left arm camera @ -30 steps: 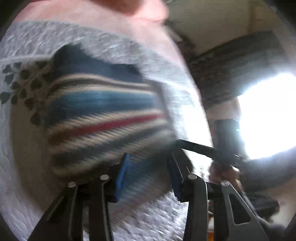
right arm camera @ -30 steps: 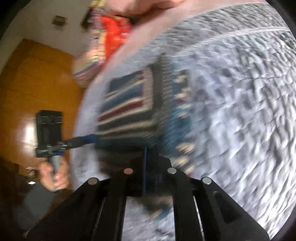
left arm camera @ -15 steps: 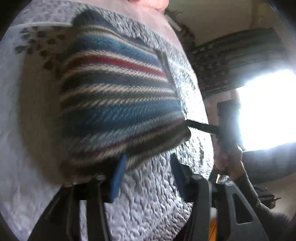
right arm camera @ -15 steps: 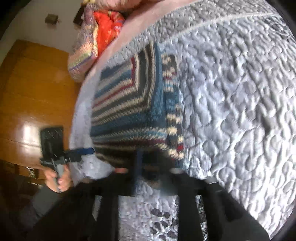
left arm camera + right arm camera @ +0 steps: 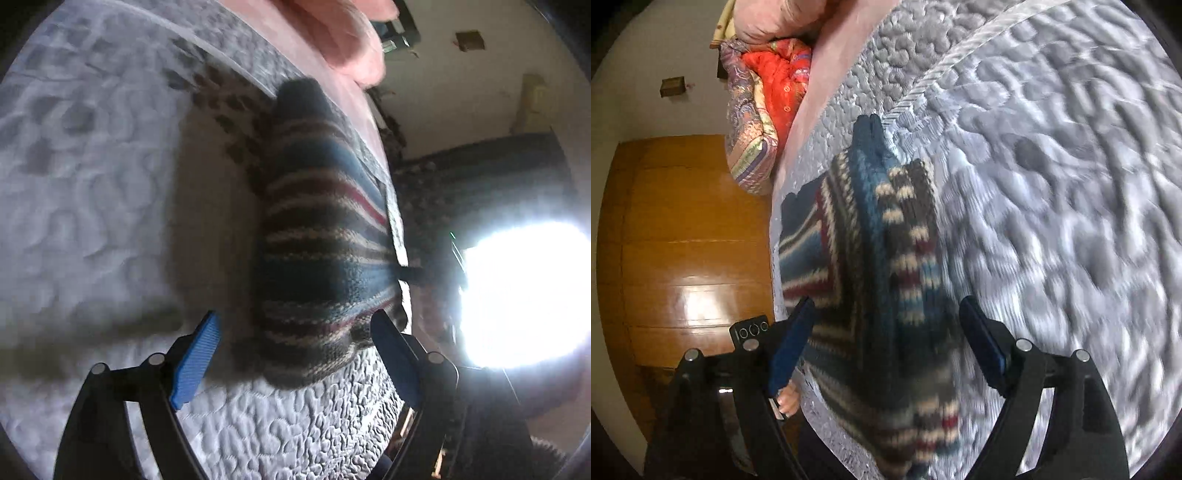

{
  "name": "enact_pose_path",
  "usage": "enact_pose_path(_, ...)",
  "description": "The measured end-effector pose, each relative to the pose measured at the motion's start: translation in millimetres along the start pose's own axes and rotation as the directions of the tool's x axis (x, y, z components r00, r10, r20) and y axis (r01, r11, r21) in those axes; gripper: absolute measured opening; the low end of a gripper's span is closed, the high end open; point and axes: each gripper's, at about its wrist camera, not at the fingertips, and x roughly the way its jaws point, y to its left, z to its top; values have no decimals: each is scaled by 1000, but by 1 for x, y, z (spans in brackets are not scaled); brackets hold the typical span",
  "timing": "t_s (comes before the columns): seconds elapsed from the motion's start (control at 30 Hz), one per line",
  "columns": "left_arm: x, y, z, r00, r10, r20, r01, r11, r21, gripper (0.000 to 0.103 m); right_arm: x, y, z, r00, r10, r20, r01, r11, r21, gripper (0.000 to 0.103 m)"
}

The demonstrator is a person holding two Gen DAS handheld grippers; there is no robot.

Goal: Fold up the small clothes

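The left gripper (image 5: 295, 354) has its blue-padded jaws spread wide and holds nothing. The striped knit garment (image 5: 317, 258) lies folded on the bed, its near edge between the two pads at 12 o'clock from the tool without touching either, as far as the blur lets one judge. From 9 to 11 o'clock of this gripper the grey quilted bedspread (image 5: 92, 203) runs bare, with a patch of dark leaf print (image 5: 229, 107) near the garment's far end. At 3 o'clock the bed edge falls away close beside the garment toward a glaring window (image 5: 524, 295).

The right gripper (image 5: 886, 339) is likewise opened wide and empty. In its view the garment (image 5: 879, 251) sits between the pads and runs on toward 12 o'clock, showing several stacked layers along its right edge. From 1 to 4 o'clock the bedspread (image 5: 1052, 184) stretches bare and motion-blurred. At 9 o'clock the bed edge runs just beside the garment's left side, and beyond it lies a wooden surface (image 5: 687, 240), glossy with reflected light. At 11 o'clock a folded red and patterned quilt (image 5: 764, 92) lies at the bed's far corner. Fingers (image 5: 790, 402) show low at 7 o'clock, behind the left pad.
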Motion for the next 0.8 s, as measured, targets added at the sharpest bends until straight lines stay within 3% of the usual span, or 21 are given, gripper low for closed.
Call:
enact_pose_path(0.17,32,0,10,992,-104,-77,105,994,9,83,24,3,24,999,11,-52,-12,999,-30,79)
enact_pose_path(0.5,51,5,16,988,-112,-107,113,994,-2,83,50,16,39,996,53,-70,-57,996,-63,78)
enact_pose_path(0.57,52,2,17,990,-90,-111,90,996,-5,83,54,20,37,995,60,-80,-66,996,-65,64)
enact_pose_path(0.67,61,-9,30,990,-78,-120,77,997,-14,82,58,23,33,995,76,-72,-81,995,-66,52)
enact_pose_path(0.73,64,-10,33,991,-46,-129,44,999,-23,67,56,25,31,995,88,-50,-91,993,-70,47)
enact_pose_path(0.8,65,-12,35,991,-44,-128,41,999,-24,59,53,29,27,994,106,-33,-109,991,-79,44)
